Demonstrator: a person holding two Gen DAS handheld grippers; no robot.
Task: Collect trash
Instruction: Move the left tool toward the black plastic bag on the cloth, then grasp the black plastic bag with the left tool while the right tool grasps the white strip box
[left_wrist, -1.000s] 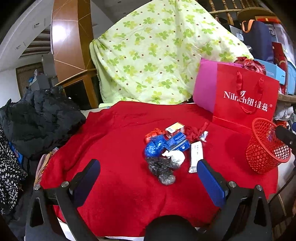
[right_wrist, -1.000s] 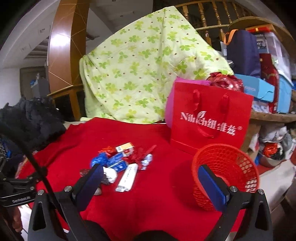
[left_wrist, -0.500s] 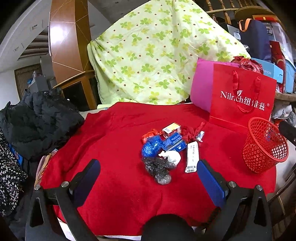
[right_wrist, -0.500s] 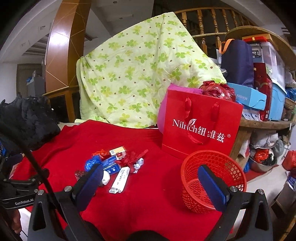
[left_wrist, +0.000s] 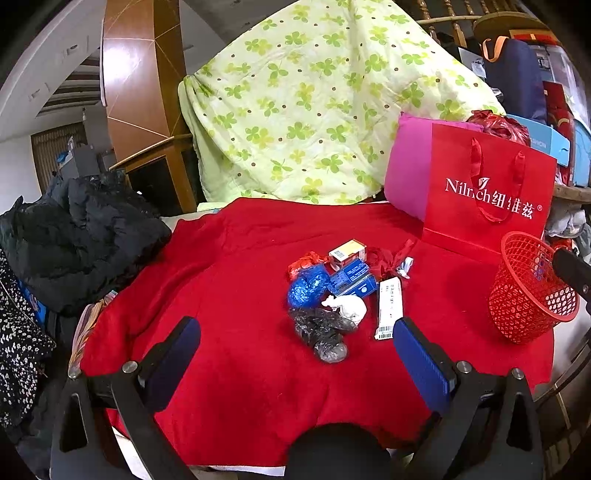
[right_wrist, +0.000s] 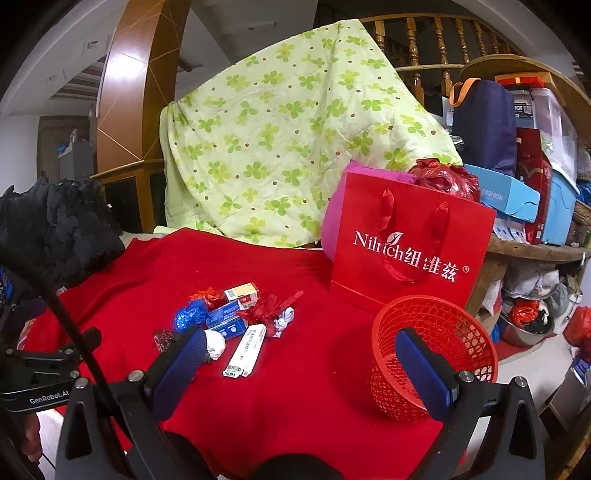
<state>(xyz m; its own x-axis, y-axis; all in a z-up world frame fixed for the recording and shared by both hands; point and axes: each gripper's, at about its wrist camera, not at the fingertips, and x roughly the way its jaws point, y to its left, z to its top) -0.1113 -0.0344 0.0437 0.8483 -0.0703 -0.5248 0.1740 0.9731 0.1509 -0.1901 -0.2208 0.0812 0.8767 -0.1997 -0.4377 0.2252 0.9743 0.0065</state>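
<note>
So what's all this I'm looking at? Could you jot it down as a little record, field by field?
surface: red cloth
trash: pile mid-cloth, with blue wrapper, black bag, white tissue, long white box
bin: red basket, right of the pile, upright
behind: red gift bag, green quilt
left gripper: open, empty
right gripper: open, empty

Red fabric bench cover (left_wrist: 240, 258) — red plastic mesh basket (right_wrist: 436, 350), red paper gift bag (right_wrist: 410, 251) with white lettering. Pale green clover-print quilt (left_wrist: 314, 103) with brown dots. Blue crumpled wrapper (left_wrist: 308, 286).
</note>
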